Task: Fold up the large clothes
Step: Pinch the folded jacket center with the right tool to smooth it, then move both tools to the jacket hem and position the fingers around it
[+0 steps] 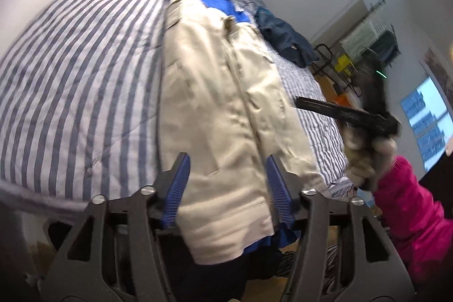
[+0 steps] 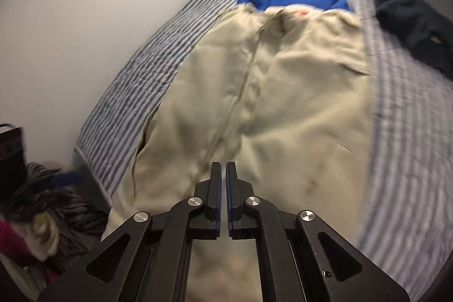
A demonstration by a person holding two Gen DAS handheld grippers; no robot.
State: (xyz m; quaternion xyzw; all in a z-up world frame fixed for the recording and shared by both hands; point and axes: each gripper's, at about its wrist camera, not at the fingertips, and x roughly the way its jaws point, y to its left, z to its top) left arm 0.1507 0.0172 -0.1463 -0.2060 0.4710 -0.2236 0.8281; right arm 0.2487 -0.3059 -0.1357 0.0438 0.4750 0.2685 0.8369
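Jacket, beige with blue lining, lay lengthwise on striped bed, hem at near edge. Looked soft, bulky, floppy; best taken at hem corners or shoulders. Left claw open, straddling hem, pads clear. Right claw nearly closed, empty, above jacket. Wall hemmed far side; dark garment lay near jacket.

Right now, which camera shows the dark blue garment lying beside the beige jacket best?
The left wrist view: the dark blue garment lies crumpled on the striped bedspread to the right of the beige jacket, fairly sharp and whole. In the right wrist view it sits at the frame's right edge, blurred.
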